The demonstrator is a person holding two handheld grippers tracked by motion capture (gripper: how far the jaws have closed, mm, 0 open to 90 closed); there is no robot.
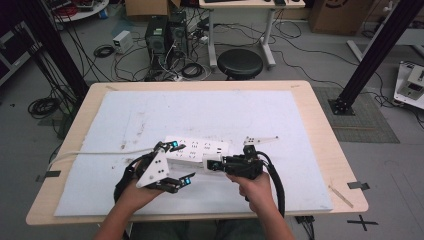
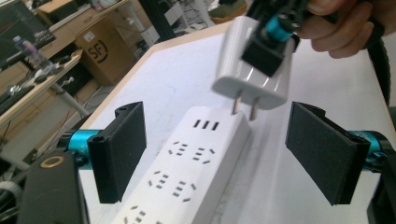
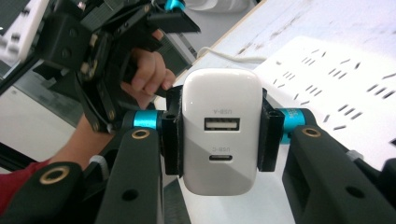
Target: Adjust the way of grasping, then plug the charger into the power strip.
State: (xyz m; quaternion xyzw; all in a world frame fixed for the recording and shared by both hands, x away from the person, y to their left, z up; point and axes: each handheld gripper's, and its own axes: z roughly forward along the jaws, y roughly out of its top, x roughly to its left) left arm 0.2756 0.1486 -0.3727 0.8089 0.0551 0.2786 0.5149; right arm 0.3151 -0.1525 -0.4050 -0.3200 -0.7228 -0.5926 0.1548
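A white power strip lies on the white mat, its cord running off to the left. My left gripper is open, one jaw on each side of the strip with a gap on both sides. My right gripper is shut on a white USB charger, gripping its two sides. The charger hangs over the near end of the strip, its two prongs pointing down just above the strip's top face.
The white mat covers most of the wooden table. Behind the table stand a black stool, computer towers and floor cables. A black frame post rises at the right.
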